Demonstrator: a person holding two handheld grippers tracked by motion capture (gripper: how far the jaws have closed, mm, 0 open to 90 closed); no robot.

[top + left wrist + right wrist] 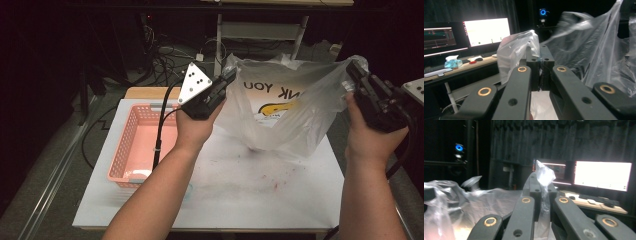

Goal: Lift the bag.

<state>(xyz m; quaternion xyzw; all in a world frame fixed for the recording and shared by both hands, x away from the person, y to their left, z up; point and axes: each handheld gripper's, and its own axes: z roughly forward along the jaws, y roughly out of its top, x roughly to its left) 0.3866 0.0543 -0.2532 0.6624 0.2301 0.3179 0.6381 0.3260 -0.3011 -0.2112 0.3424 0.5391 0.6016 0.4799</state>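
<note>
white table [280, 200], pink basket [131, 145] at left

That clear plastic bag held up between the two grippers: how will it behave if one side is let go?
The thin clear plastic bag is likely floppy: it sags and creases between the left gripper and right gripper. It probably weighs little, hanging with no visible load. A released side would likely collapse toward the white table.

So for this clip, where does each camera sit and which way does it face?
High view: above the person's side, looking forward and down on the table; both forearms, left gripper, right gripper.
Left gripper view: on that gripper, facing monitors; jaws shut on the plastic bag.
Right gripper view: same, its jaws pinching another edge.
All share the bag.
</note>
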